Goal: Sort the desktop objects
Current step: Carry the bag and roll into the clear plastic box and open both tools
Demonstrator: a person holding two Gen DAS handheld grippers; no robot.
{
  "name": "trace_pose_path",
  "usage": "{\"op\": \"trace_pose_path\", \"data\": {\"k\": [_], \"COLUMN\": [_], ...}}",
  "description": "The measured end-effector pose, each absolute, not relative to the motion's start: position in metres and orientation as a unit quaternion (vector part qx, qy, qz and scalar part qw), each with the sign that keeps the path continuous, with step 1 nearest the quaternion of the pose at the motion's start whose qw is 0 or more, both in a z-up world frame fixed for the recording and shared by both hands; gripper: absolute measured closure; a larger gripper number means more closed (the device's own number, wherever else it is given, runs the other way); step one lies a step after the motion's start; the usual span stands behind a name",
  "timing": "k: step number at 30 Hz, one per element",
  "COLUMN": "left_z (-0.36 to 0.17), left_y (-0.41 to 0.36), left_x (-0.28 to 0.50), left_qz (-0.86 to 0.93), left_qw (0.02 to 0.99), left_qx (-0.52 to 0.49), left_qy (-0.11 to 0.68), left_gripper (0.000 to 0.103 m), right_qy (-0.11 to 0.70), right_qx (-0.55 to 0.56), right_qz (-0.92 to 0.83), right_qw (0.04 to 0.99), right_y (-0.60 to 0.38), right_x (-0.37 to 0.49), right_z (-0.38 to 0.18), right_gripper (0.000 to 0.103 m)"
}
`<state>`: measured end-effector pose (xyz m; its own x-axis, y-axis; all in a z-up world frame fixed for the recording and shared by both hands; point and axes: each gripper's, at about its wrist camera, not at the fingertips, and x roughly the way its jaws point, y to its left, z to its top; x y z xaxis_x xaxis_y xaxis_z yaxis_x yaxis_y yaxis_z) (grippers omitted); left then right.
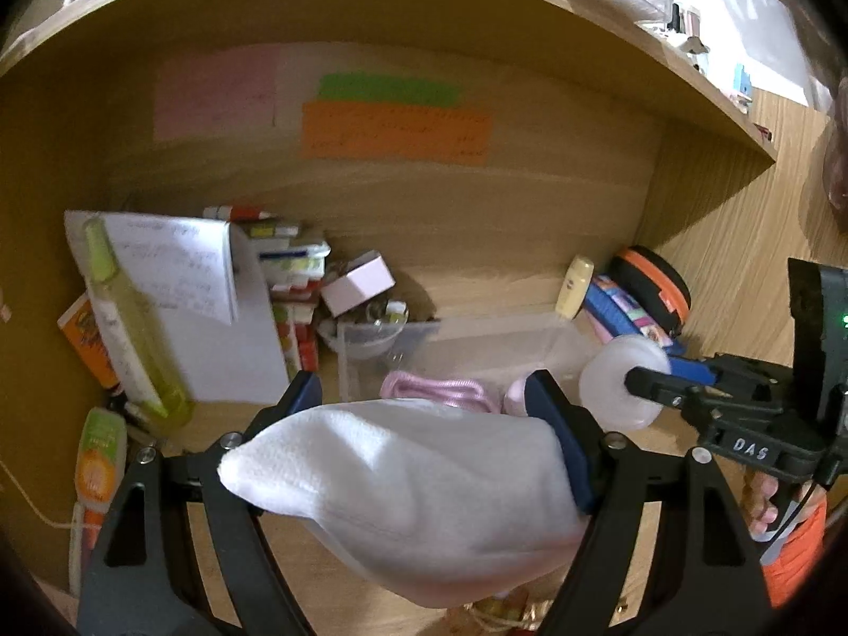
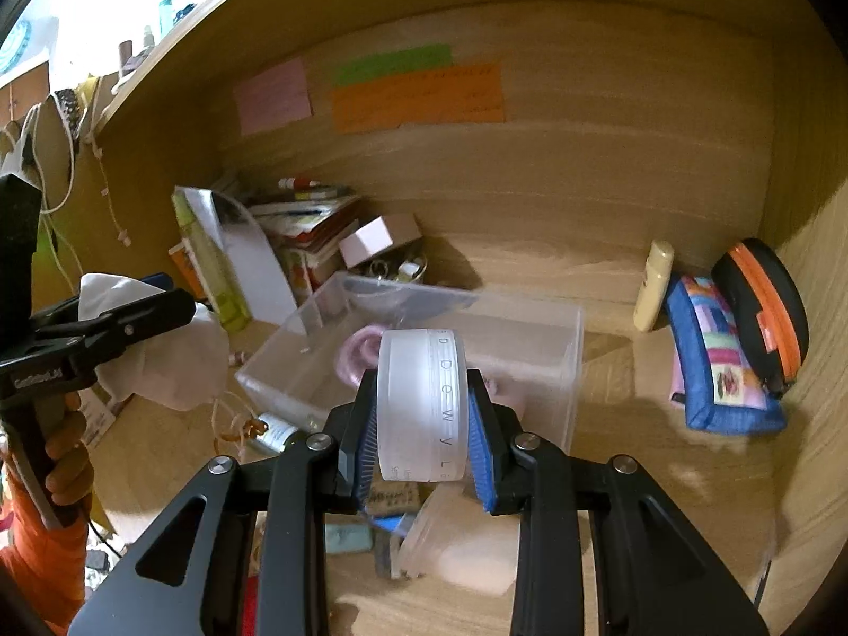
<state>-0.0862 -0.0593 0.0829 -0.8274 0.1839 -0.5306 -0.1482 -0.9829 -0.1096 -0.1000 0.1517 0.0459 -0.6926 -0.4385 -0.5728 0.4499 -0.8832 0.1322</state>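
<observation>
White pouch (image 1: 413, 498) in left gripper (image 1: 424, 403) — frosted jar (image 2: 422, 405) in right gripper (image 2: 422, 424).

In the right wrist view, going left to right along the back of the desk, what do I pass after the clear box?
Clear box → cream bottle → blue patchwork pouch → black and orange case.

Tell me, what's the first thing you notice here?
The left gripper squeezes a puffy white pouch, filling the front of its view. The right gripper pinches a frosted round jar above the clear plastic box. Bright orange and green notes hang on the back wall.
</observation>
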Motion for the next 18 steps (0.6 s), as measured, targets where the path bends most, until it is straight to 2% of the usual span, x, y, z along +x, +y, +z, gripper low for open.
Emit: {"op": "trace_pose_path", "data": {"k": [9,18], "left_z": [0.082,0.04], "left_y": [-0.05,-0.045], "left_x": [-0.12,-0.161], "left_qz": [0.954,0.933], "left_qw": [0.097,0.116], "left_qx": [-0.279,-0.336], "left_qy": [-0.05,-0.063], "left_gripper": [0.024,0.024], "right_qy": [0.013,0.02], "right_qx": [0.324,0.362], "right_qz": [-0.913,-0.896], "right_qw": [0.25,0.258], "right_y": [0.139,0.129], "right_x": [-0.129,-0.15], "right_z": [0.037,0.007], "right_gripper": [0.076,0.076]}}
